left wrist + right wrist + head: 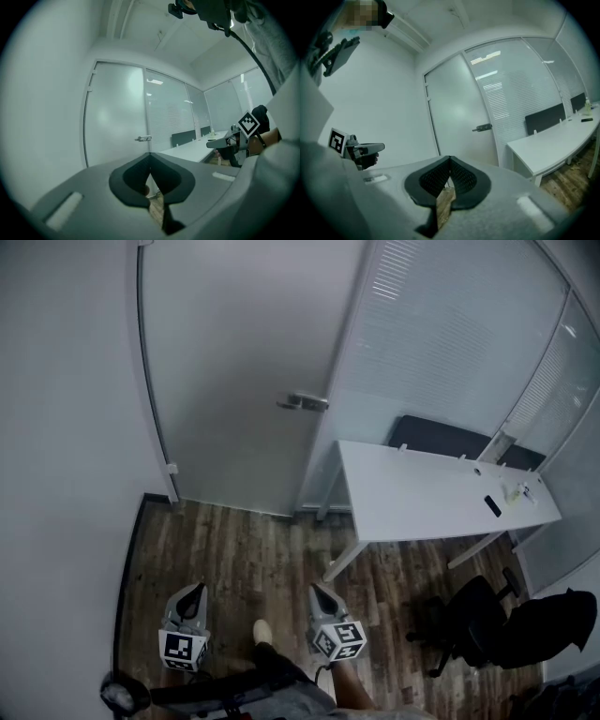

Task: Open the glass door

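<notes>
The frosted glass door [234, 371] stands closed ahead of me, with a metal lever handle [303, 402] at its right edge. Both grippers hang low over the wooden floor, well short of the door. My left gripper [198, 589] and my right gripper [315, 590] point toward it, side by side. In the left gripper view the door [115, 112] and handle [144, 138] lie beyond the left gripper [150, 155], which is shut and holds nothing. The right gripper [450, 160] is also shut and holds nothing, with the handle [482, 127] far ahead of it.
A white desk [431, 493] stands right of the door against a glass partition with blinds [450, 334]. A black office chair [487, 620] sits at lower right. A plain white wall [66, 427] runs along the left. The person's foot [262, 631] shows between the grippers.
</notes>
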